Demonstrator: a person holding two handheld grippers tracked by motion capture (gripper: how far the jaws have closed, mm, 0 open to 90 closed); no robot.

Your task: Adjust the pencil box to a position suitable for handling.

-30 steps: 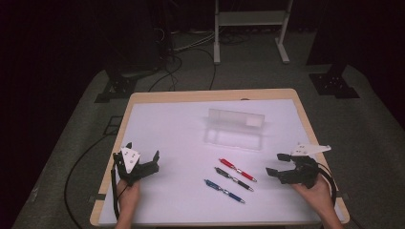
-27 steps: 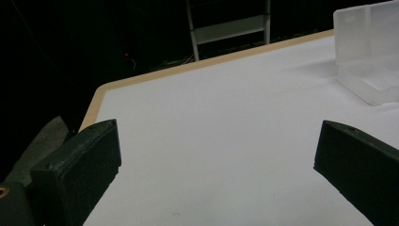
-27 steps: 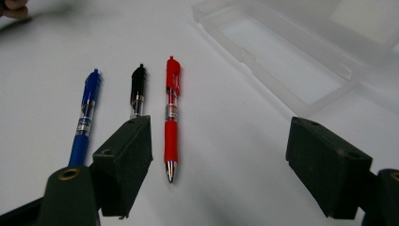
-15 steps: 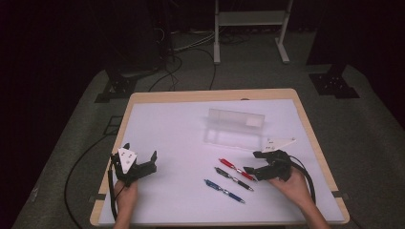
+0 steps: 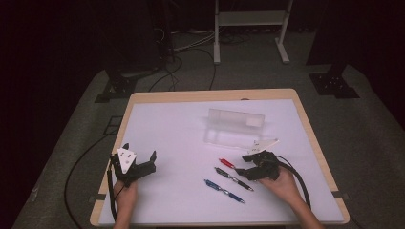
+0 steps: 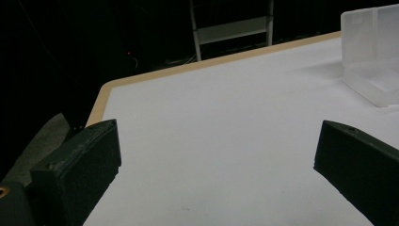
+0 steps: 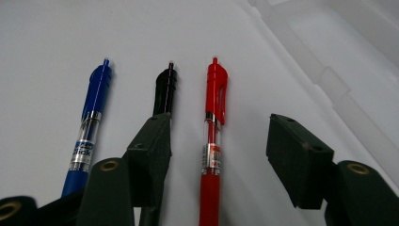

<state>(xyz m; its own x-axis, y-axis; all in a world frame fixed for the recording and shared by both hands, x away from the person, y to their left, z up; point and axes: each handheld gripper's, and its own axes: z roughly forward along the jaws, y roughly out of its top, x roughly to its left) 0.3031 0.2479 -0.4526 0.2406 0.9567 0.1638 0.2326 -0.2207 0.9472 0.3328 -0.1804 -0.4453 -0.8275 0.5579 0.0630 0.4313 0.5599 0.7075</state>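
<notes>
Three pens lie side by side on the white table top (image 5: 181,143): a red pen (image 5: 226,163), a black pen (image 5: 234,178) and a blue pen (image 5: 224,190). My right gripper (image 5: 241,164) is open at the pens' right end. In the right gripper view its jaws (image 7: 219,129) straddle the red pen (image 7: 212,136) without touching it; the black pen (image 7: 164,92) runs under the left jaw, and the blue pen (image 7: 91,117) lies farther left. My left gripper (image 5: 141,153) rests open near the table's front left, with nothing between its jaws (image 6: 219,141).
A clear plastic box (image 5: 234,126) lies open behind the pens, and it shows in the right gripper view (image 7: 348,61) and the left gripper view (image 6: 376,61). The table has a wooden rim (image 5: 210,95). Cables and stand legs (image 5: 248,28) occupy the dark floor beyond.
My right gripper has moved left from the table's right side to the pens and now straddles the red pen. The left gripper has stayed put.
</notes>
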